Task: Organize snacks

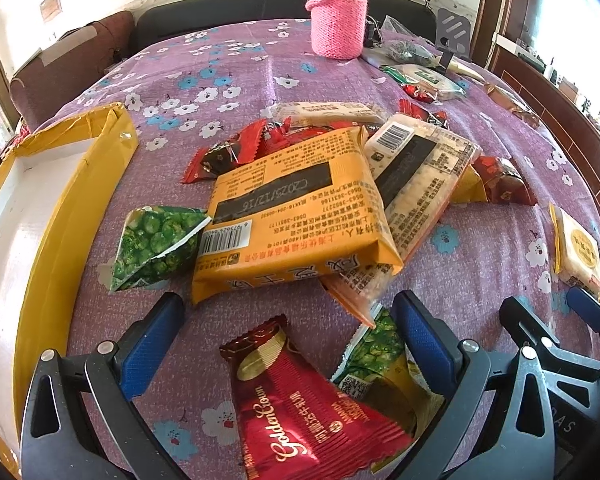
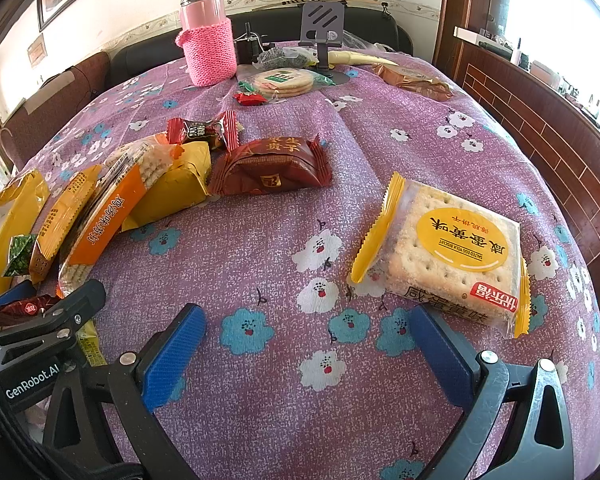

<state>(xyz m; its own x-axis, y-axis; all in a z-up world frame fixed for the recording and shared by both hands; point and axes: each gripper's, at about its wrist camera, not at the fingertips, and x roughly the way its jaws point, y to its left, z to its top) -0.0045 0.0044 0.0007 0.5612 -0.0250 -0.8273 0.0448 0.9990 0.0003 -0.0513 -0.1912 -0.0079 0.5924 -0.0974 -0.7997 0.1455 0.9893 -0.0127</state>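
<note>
The left gripper point(image 1: 288, 320) hangs low over the surface point(image 1: 240, 80), its blue fingers point(image 1: 152, 344) spread wide with nothing gripped. Between them lies a red Golden Crown packet point(image 1: 312, 412), with a green pea packet point(image 1: 380, 364) just beside it against the right-hand finger. Just ahead of the fingertips sits the snack pile: an orange biscuit pack point(image 1: 292, 212) on top, a clear cracker pack point(image 1: 420, 184) leaning on its right side, a second green pea packet point(image 1: 156, 244) touching its left edge, and red candies point(image 1: 236, 152) behind.

The right gripper point(image 2: 304, 328) is level with the left one and close beside it, tilted down toward the cloth. Its fingers point(image 2: 176, 352) are also wide apart and empty; only bare floral cloth lies between them. A salted egg yolk biscuit pack point(image 2: 444, 252) lies just ahead of the right-hand finger, apart from it.

A yellow-edged box point(image 1: 72, 184) stands open at the left of the pile. A dark red pastry packet point(image 2: 272, 168) lies at the pile's right edge. A pink flask point(image 2: 208, 36) and further snacks occupy the far edge; open cloth separates them from the pile.
</note>
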